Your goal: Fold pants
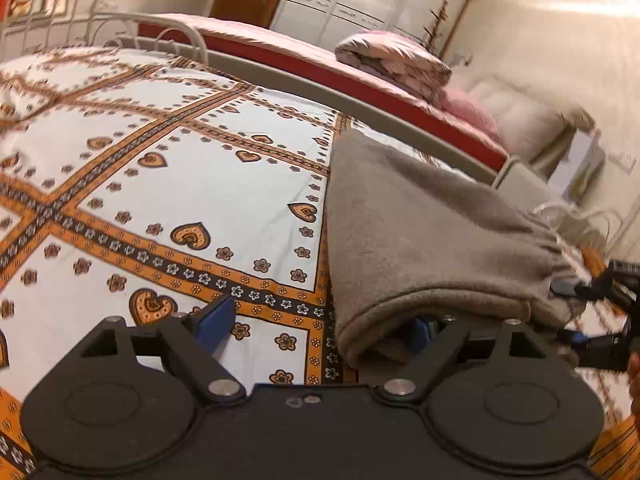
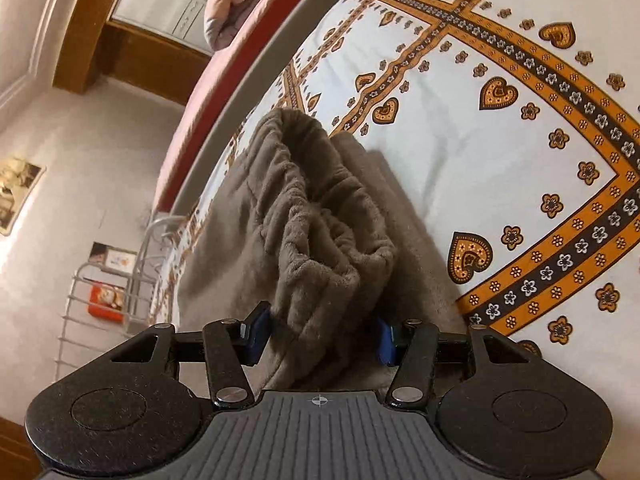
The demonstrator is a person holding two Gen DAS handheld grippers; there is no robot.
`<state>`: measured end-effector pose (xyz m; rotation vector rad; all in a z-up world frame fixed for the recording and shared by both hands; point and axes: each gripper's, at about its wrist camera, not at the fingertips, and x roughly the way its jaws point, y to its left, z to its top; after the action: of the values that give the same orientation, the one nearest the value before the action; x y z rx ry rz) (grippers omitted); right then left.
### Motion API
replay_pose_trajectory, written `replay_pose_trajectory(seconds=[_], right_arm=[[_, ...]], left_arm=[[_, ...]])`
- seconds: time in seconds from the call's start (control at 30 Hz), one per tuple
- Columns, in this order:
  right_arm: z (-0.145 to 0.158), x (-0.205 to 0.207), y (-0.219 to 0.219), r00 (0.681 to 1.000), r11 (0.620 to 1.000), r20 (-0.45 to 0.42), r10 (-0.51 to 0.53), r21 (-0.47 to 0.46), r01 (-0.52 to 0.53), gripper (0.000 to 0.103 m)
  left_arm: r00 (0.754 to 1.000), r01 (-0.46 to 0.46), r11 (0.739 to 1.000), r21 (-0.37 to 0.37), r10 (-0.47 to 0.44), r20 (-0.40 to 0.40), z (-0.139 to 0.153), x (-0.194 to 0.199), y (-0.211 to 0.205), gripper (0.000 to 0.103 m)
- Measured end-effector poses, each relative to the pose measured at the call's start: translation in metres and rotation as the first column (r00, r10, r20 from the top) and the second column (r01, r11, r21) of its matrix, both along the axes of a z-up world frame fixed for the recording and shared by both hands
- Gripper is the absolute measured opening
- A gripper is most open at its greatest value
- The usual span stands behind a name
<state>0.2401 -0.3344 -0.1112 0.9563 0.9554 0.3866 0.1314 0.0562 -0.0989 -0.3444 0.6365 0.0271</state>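
Right wrist: your right gripper [image 2: 320, 336] pinches pants [image 2: 320, 216] waistband; left gripper [image 1: 320, 320] spread, fold edge at its right finger

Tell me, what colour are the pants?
The pants are plain grey-brown, fleecy, without any pattern. The right wrist view shows this best.
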Motion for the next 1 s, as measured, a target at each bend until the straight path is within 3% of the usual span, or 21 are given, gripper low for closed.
replay_pose_trajectory(seconds=[0.1,0.13,0.17,0.3,0.37,0.4,0.43,0.47,0.5,0.63,0.7,0.77,0.83,0.93,1.0], right_arm=[[0.001,0.003,0.005,1.0,0.999,0.019,0.016,-0.044,-0.015,0.053],[0.003,0.004,0.007,1.0,0.998,0.022,0.019,-0.057,-0.018,0.049],[0.006,0.003,0.008,1.0,0.997,0.028,0.01,-0.079,-0.008,0.039],[0.052,-0.019,-0.003,0.968,0.999,0.248,-0.047,0.036,0.04,0.036],[0.065,-0.031,-0.011,0.95,0.997,0.305,-0.072,0.037,0.064,0.035],[0.06,-0.033,-0.015,0.955,0.996,0.284,-0.083,0.001,0.086,0.035],[0.044,-0.026,-0.017,0.976,0.995,0.2,-0.081,-0.047,0.092,0.036],[0.019,-0.014,-0.018,0.996,0.994,0.061,-0.061,-0.082,0.066,0.036],[-0.002,-0.009,-0.017,0.998,0.995,-0.03,-0.049,-0.091,0.046,0.035],[0.015,-0.014,-0.012,0.998,0.992,0.069,-0.016,-0.124,0.025,0.036],[0.015,-0.019,-0.014,0.998,0.995,0.063,-0.03,-0.089,0.035,0.036],[0.018,-0.022,-0.016,0.994,0.998,0.102,-0.026,-0.06,0.033,0.036],[0.006,-0.011,-0.01,0.999,0.989,0.027,0.021,-0.149,-0.017,0.036],[0.009,-0.011,-0.015,1.0,0.997,0.015,-0.004,-0.08,0.006,0.042],[0.023,-0.017,-0.02,0.999,0.994,0.045,0.0,-0.105,0.004,0.046]], left_arm=[[1.0,0.015,1.0,0.014,-0.015,-0.003,-0.001,0.002,0.001,0.081],[1.0,0.018,1.0,0.02,-0.018,-0.002,-0.001,0.002,0.0,0.081],[1.0,0.019,1.0,0.023,-0.019,-0.002,-0.001,0.001,-0.001,0.081],[1.0,0.026,0.999,0.022,-0.026,0.001,0.0,0.001,0.001,0.083],[0.999,0.034,0.999,0.02,-0.034,0.002,0.0,0.001,0.001,0.084],[0.999,0.037,0.999,0.024,-0.037,0.002,-0.001,0.002,0.001,0.084],[0.999,0.036,0.999,0.029,-0.037,0.002,-0.001,0.002,0.001,0.084],[0.999,0.038,0.999,0.029,-0.038,0.0,-0.002,0.002,0.001,0.084],[0.999,0.042,0.999,0.034,-0.042,0.0,-0.002,0.002,0.0,0.084],[1.0,0.031,0.999,0.011,-0.031,0.0,0.0,0.0,0.005,0.083],[0.999,0.034,0.999,0.004,-0.034,0.026,0.005,-0.004,0.005,0.078],[0.999,0.039,0.999,0.005,-0.039,0.023,-0.001,-0.003,0.007,0.082],[0.999,0.039,0.999,-0.029,-0.038,0.015,-0.009,-0.001,0.012,0.082],[0.999,0.051,0.999,0.009,-0.051,-0.002,0.004,-0.002,0.007,0.08],[0.998,0.065,0.998,0.009,-0.064,-0.017,0.009,-0.007,0.008,0.079]])
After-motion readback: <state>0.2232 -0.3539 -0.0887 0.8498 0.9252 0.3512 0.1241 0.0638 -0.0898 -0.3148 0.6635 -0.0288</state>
